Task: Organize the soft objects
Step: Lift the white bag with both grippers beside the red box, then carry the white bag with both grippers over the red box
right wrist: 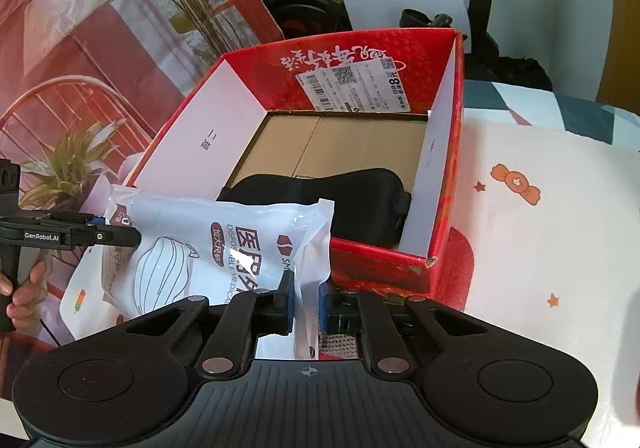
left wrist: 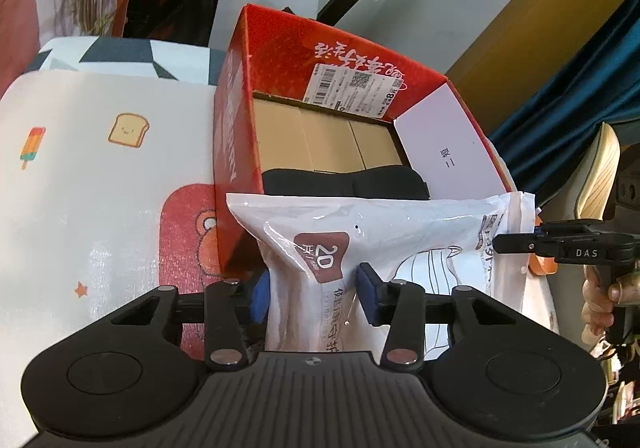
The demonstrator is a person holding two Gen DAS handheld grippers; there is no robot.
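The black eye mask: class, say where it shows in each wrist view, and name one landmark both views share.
Left wrist: eye mask centre, inside the red box, just behind the mask pack.
Right wrist: eye mask centre, on the box floor.
Shared landmark: barcode label.

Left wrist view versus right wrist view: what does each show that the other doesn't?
Only the left wrist view shows the toast print on the mat, and the left hand-held gripper squeezing the mask pack at one end. Only the right wrist view shows the candy print and the right hand-held gripper pinching the pack's edge. Both show the red box with a black eye mask inside.
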